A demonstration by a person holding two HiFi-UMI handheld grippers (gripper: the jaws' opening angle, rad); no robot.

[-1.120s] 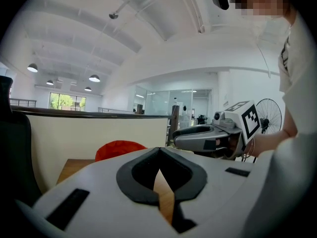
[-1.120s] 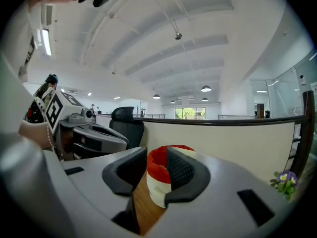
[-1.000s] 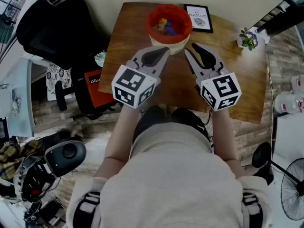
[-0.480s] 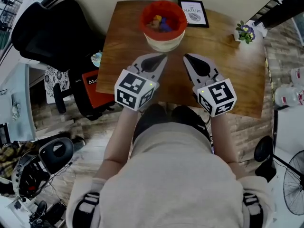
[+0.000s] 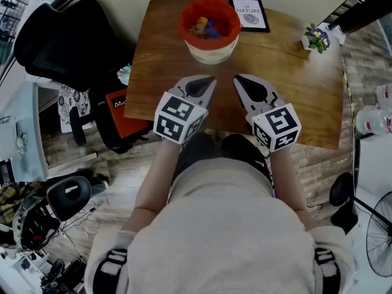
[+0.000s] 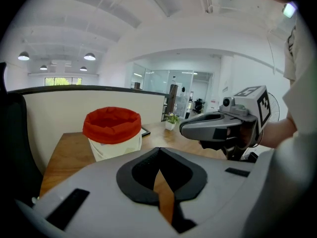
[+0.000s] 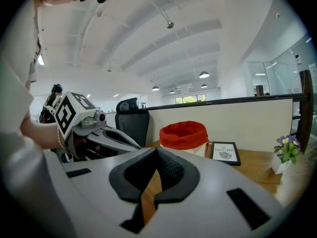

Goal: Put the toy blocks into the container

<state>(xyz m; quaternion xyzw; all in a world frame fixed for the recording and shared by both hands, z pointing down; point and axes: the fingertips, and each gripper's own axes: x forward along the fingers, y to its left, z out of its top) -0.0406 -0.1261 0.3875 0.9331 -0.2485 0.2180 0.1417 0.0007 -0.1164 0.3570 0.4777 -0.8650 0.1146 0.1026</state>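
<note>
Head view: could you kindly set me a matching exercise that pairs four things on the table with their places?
Things:
1. toy blocks
2. framed picture
3. potted flower
4. container

Places:
A. by the right edge of the table
B. at the table's far middle
C. inside the red-lined container
D. just right of the container

Pairs: 1-C; 2-D; 3-A; 4-B

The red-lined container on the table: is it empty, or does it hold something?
Not empty. The head view shows several colourful toy blocks lying inside the container, which stands upright.
</note>
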